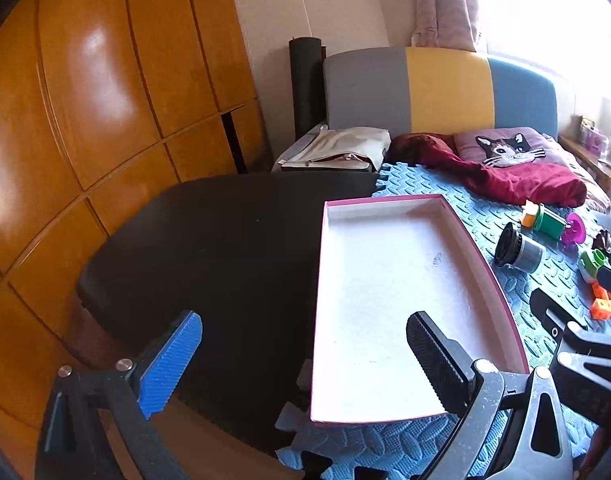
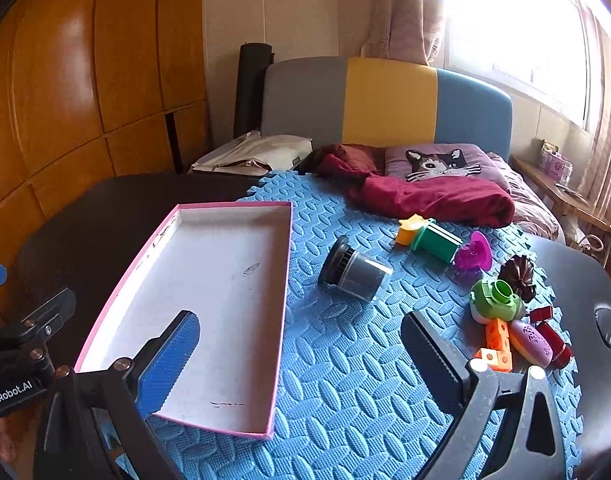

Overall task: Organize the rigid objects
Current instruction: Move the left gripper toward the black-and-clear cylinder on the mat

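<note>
A: How far along is the tidying?

B: By my reading it has not really begun. The pink-rimmed box (image 2: 209,304) sits on the blue foam mat (image 2: 345,380) with nothing in it, just a few dark scuffs on its white floor.

A: And the things to be sorted?

B: All out on the mat, to the right of the box. A dark jar (image 2: 355,270) lies on its side nearest the box. Further back is a green tube toy (image 2: 433,240) with an orange end and a purple flower cap. Near the right edge there is a cluster: a green-and-white toy (image 2: 495,300), an orange block (image 2: 497,342), a pink oval piece (image 2: 531,342), a dark red piece (image 2: 553,340) and a brown pinecone-like thing (image 2: 517,272).

A: What are the grippers doing?

B: The right gripper (image 2: 301,360) is spread wide and holds nothing; it hangs above the mat between the box and the cluster. The left gripper (image 1: 305,360) is also wide apart and empty, above the box's left rim and the black table (image 1: 225,248).
</note>
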A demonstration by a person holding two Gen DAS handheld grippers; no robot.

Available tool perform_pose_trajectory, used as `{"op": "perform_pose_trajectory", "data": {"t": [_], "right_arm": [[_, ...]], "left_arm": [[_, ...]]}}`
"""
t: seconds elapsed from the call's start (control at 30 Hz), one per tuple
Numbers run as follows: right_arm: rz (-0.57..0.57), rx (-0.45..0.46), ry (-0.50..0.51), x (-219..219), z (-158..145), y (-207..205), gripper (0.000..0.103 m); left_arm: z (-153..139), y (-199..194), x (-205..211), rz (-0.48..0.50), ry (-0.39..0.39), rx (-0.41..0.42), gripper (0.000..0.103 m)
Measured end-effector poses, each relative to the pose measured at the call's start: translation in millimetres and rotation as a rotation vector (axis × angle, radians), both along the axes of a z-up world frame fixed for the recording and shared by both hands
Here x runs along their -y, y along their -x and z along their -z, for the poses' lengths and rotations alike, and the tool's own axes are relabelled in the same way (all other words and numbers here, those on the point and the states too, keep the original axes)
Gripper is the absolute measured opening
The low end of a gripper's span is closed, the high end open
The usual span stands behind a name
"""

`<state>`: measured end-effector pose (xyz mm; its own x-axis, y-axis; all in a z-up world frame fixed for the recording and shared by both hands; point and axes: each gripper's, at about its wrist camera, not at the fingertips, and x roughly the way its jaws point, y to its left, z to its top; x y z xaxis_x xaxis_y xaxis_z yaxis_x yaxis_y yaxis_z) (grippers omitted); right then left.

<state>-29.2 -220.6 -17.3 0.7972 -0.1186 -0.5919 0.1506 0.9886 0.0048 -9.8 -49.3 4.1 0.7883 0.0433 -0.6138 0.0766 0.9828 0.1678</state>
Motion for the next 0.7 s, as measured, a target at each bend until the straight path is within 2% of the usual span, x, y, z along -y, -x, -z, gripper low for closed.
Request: {"op": "perform_pose_trajectory", "data": {"t": [0.27, 0.5, 0.7], "right_arm": [[0.048, -0.009, 0.023, 27.5, -2.0, 0.4, 0.102], [0.142, -0.019, 0.063, 76.9, -8.3, 3.4, 0.102], [0.244, -0.015, 0.076, 135.9, -19.5, 5.1, 0.102]], "left_arm": [[4.0, -2.8, 9.8, 0.040, 0.015, -0.036, 0.103], [14.3, -9.9, 20.7, 0.134, 0.110, -0.136, 0.103], [19.3, -7.2, 37.7, 0.223, 0.089, -0.160, 0.103]]}}
